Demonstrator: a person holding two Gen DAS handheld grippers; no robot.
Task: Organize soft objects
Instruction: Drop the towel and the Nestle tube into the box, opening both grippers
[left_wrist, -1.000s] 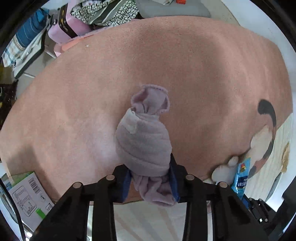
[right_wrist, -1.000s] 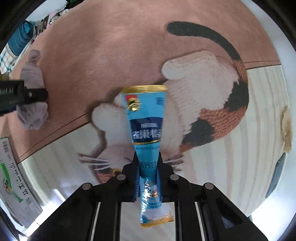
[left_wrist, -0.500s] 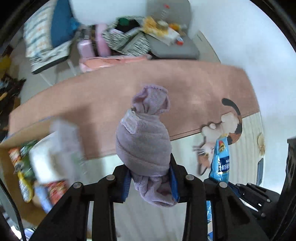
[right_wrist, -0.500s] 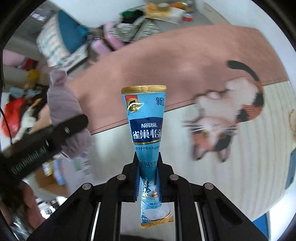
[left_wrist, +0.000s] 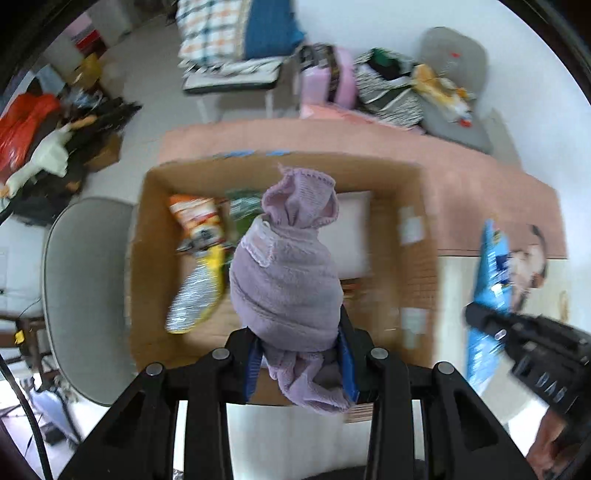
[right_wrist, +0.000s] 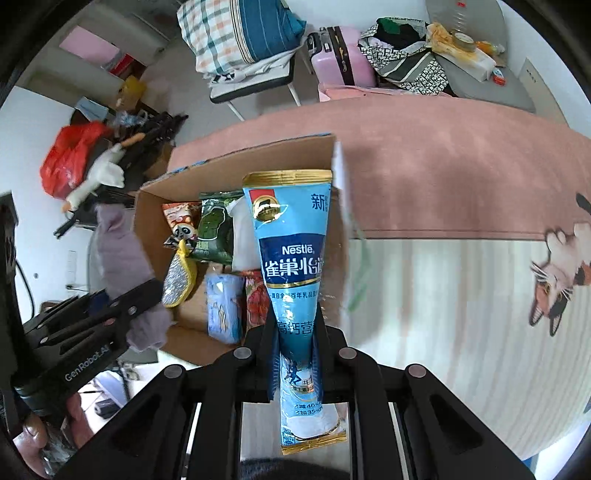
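My left gripper (left_wrist: 301, 363) is shut on a rolled lilac sock bundle (left_wrist: 286, 273) and holds it above an open cardboard box (left_wrist: 413, 258). My right gripper (right_wrist: 295, 360) is shut on a blue Nestle pouch (right_wrist: 293, 254), held upright over the box's right wall (right_wrist: 338, 206). The box holds several snack packets (right_wrist: 216, 229) and a silver-and-yellow packet (left_wrist: 197, 291). The pouch (left_wrist: 487, 291) and right gripper show at the right of the left wrist view. The sock bundle (right_wrist: 122, 258) and left gripper show at the left of the right wrist view.
A pink rug (right_wrist: 461, 173) lies behind the box, with a cat-shaped mat (right_wrist: 561, 269) at right on pale wood flooring. A grey chair seat (left_wrist: 85, 288) stands left of the box. Bags, a pink suitcase (right_wrist: 343, 62) and clutter line the back.
Both grippers have swung left from the rug and cat mat to above the cardboard box, each still holding its item.
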